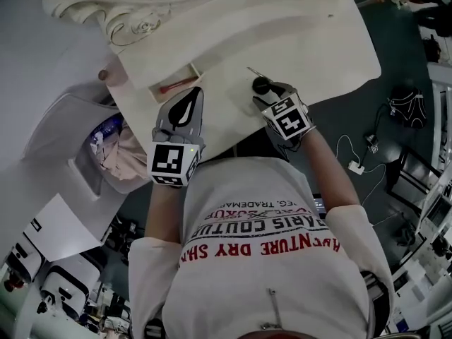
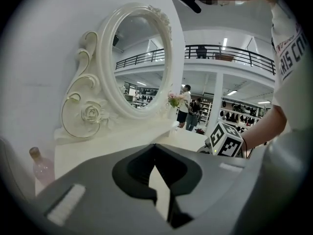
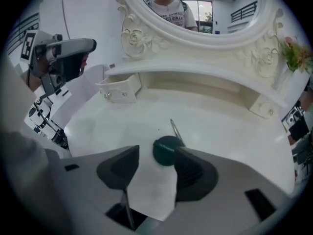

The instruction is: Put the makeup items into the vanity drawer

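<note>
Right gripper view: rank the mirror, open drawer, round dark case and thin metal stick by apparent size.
1. Mirror, though cropped at top.
2. Drawer.
3. Case: nearly the drawer's size, but nearer the camera, so unsure.
4. Stick.

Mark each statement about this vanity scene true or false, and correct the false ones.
1. One small vanity drawer stands open. True.
2. The right gripper is clamped on the dark round container. False: its jaws stand apart, and the container rests on the tabletop beside one jaw tip.
3. A red item lies inside the open drawer. True.
4. The left gripper holds the thin metal tool. False: its jaws are together and empty, and the tool lies on the tabletop just beyond the container.
</note>
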Tool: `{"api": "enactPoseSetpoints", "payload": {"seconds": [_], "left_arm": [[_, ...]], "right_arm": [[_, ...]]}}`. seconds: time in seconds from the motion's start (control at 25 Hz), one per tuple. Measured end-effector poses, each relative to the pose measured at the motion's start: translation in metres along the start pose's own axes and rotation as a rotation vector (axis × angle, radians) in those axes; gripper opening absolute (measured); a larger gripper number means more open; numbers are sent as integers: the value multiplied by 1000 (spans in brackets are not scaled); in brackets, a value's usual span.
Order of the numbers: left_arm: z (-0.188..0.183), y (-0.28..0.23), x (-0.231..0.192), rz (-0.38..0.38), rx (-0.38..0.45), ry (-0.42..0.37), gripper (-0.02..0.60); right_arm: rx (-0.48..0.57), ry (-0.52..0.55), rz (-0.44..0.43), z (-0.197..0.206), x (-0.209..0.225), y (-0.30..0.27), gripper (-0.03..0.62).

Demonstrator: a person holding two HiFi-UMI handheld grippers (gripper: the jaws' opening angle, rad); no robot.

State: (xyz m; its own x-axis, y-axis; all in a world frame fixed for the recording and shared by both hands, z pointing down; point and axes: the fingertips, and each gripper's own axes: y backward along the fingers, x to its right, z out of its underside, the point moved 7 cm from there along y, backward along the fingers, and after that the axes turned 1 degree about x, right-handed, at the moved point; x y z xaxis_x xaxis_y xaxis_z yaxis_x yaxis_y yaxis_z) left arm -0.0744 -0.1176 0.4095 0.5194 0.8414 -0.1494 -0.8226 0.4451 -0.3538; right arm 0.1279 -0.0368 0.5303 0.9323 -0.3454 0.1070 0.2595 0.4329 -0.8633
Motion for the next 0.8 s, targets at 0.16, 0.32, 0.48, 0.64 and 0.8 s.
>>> {"api": "enactPoseSetpoints", "payload": {"seconds": [0.16,0.32,0.48,0.64,0.8], "left_arm": [[6,-5,2,12,-23,2,9],[11,-5,2,6,-38,12,9],[19,-2,-5,-10,-51,25,9],[19,-1,-9,-23,-48,34,9],[12,0,-11,-31,-19,34,9]], "right_arm": [[3,-22,7,2,0,-10,213],[-13,-52,33,1,6,-20,209],[-41,-48,72,0,11,-23,141],[-61,-27,52,-3,13,-20,100],[-72,-9,25,-9,9,-19,26]]}}
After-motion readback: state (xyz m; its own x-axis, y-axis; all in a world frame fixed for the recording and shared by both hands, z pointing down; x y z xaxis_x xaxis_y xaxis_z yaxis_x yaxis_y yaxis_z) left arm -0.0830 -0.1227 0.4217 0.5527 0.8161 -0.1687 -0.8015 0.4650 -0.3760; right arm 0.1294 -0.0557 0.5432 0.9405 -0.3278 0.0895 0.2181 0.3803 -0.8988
